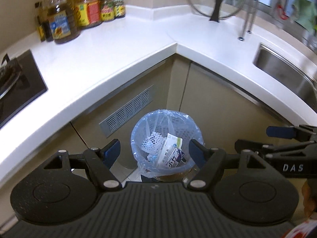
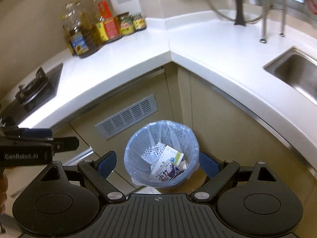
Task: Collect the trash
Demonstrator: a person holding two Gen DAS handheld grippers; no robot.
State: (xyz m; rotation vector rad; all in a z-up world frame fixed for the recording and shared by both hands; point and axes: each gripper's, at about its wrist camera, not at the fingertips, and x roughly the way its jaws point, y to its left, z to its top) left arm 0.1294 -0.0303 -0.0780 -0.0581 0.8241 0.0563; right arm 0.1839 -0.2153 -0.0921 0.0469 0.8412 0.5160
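A small round blue plastic waste bin (image 1: 166, 144) lined with a thin translucent blue bag stands on the floor in the inner corner of the beige kitchen cabinets, just below the angle of the white L-shaped worktop (image 1: 111, 59). The bag's edge is folded out over the rim and hangs in a loose flap at the near side. Inside lie a piece of white foam netting (image 1: 152, 143), a white carton with a green-edged label (image 1: 172, 144) leaning across the middle, and a purple-and-white printed packet (image 1: 175, 159) against the near wall; smaller scraps beneath them are too jumbled to tell apart. The left tool (image 1: 154, 150) hangs above the bin with its blue-padded fingers spread wide and nothing between them. The right tool (image 2: 158, 163) hangs over the same bin, likewise spread and empty, the two tools close side by side. On the worktop's far left corner stands a cluster of clear plastic oil bottles (image 1: 59, 19) holding amber liquid, with a row of labelled glass jars (image 1: 107, 9) beside them. A steel sink basin (image 1: 287, 71) is set into the right arm of the worktop, and a glass pot lid (image 1: 216, 2) stands upright behind it. A black hob (image 1: 17, 83) sits at the left.
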